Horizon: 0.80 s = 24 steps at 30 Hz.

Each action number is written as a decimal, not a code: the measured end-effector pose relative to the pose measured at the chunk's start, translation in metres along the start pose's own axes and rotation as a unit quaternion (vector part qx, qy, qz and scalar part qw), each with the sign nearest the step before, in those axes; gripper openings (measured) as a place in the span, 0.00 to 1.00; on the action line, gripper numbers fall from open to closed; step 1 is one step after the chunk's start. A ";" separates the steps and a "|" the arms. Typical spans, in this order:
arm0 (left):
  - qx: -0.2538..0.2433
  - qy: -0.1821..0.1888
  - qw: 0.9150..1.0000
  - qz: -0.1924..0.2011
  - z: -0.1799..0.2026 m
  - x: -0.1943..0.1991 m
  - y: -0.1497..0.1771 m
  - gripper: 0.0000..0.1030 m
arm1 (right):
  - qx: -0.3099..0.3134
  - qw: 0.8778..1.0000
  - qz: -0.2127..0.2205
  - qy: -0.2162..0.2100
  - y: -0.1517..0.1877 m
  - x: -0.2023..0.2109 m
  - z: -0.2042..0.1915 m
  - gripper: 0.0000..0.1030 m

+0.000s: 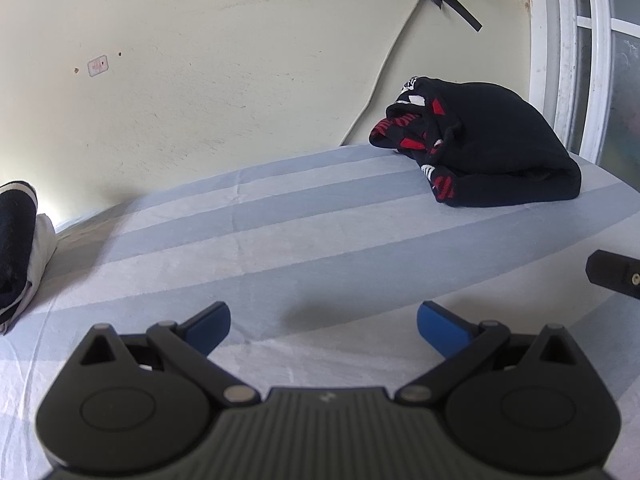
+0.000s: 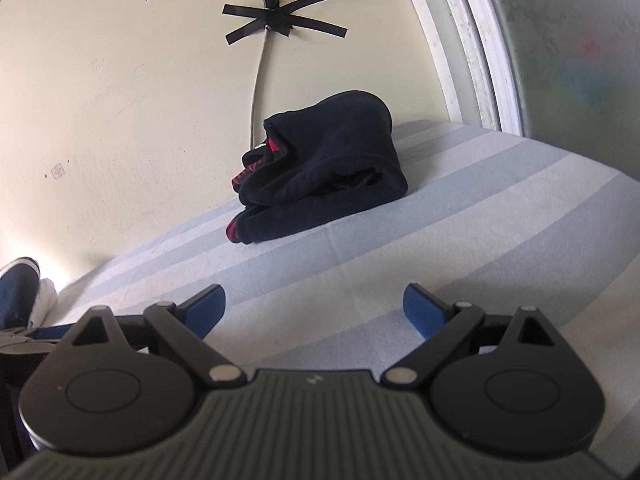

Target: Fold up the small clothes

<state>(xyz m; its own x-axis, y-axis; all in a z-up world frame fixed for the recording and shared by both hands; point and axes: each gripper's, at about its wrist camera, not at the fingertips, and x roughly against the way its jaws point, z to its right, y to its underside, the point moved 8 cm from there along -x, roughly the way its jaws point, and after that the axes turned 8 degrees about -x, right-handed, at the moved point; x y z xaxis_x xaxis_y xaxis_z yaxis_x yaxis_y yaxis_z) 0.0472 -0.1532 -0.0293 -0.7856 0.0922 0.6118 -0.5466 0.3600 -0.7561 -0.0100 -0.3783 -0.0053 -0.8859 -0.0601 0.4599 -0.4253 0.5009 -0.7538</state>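
While the left gripper (image 1: 323, 322) hung low over the striped sheet (image 1: 280, 248) with its blue pads (image 1: 210, 326) spread wide and nothing between them, the left wrist view placed the dark garment pile (image 1: 492, 148) well ahead of it and off to its right, against the wall (image 1: 224, 80). That pile, black with red and white patches, looked bunched rather than squared, so the folding seemed to lie mostly ahead. Far to the gripper's left, at the sheet's edge, sat a dark and white bundle (image 1: 18, 248); whether it was already folded could not be told. A black part of the other tool (image 1: 614, 276) showed just to the right.

In the right wrist view, the right gripper (image 2: 314, 308) was likewise held low and roughly level, pointing along the sheet toward the wall, its jaws wide apart and empty. The garment pile (image 2: 328, 168) lay straight ahead and well apart from it, one loose opening facing the camera. A taped cable (image 2: 260, 80) ran down the wall behind the pile. Both tools seemed poised between items, neither touching cloth.
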 end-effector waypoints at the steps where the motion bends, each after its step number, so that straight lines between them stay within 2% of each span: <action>1: -0.001 0.000 1.000 0.000 0.000 0.000 0.000 1.00 | 0.003 1.000 0.000 0.003 0.001 0.000 0.000 0.95; 11: 0.003 -0.005 1.000 0.002 -0.004 0.002 -0.002 1.00 | 0.013 0.999 -0.016 0.026 0.003 0.003 -0.005 0.95; 24: 0.017 -0.023 0.999 0.028 -0.019 0.017 -0.012 1.00 | 0.050 0.999 -0.011 0.007 -0.010 0.020 -0.040 0.95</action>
<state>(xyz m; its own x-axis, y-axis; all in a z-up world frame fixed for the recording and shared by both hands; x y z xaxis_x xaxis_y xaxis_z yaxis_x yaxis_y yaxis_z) 0.0458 -0.1383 -0.0058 -0.8269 0.0679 0.5582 -0.5108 0.3245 -0.7961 -0.0162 -0.3497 0.0301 -0.8740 -0.0571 0.4826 -0.4613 0.4099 -0.7868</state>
